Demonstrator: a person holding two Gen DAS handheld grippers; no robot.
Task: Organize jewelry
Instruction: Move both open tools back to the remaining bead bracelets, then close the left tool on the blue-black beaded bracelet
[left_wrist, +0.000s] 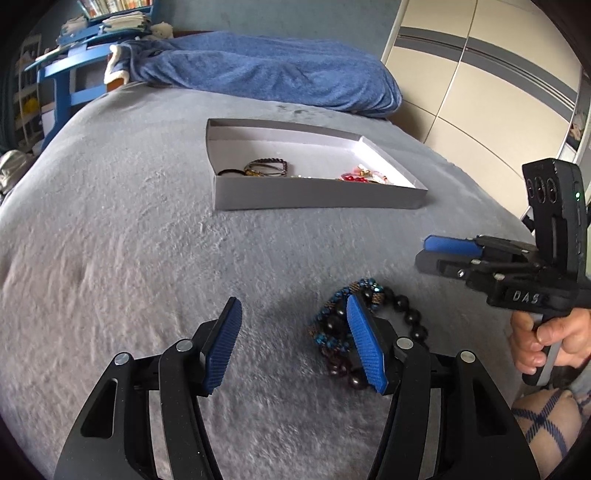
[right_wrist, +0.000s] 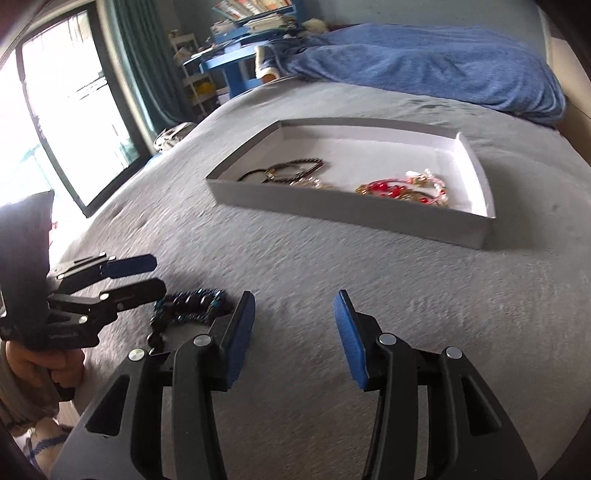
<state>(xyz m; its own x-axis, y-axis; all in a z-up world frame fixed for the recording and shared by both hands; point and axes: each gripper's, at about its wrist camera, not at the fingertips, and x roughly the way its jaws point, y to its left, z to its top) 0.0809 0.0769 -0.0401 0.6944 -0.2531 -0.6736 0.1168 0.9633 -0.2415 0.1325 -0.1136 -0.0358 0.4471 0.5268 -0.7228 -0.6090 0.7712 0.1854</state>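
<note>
A pile of dark and blue beaded bracelets (left_wrist: 334, 325) lies on the grey bed cover (left_wrist: 147, 229). My left gripper (left_wrist: 293, 301) stands open just left of the pile, whose beads show behind its right finger (left_wrist: 365, 343); nothing is between the pads. In the right wrist view the same pile (right_wrist: 192, 304) lies left of my right gripper (right_wrist: 294, 295), which is open and empty over bare cover. Beyond stands a shallow grey box (left_wrist: 314, 194) (right_wrist: 332, 212) holding dark bracelets (left_wrist: 266, 168) and red beaded jewelry (right_wrist: 391, 190). Each view shows the other gripper from the side: the right gripper (left_wrist: 424, 251), the left gripper (right_wrist: 157, 273).
A blue blanket (left_wrist: 277, 74) is bunched at the bed's far end. A blue desk with stacked papers (left_wrist: 62, 74) stands to the far left, wardrobe doors (left_wrist: 480, 81) to the right, a bright window (right_wrist: 55, 110) beside the bed. A hand (left_wrist: 546, 336) holds the right gripper's handle.
</note>
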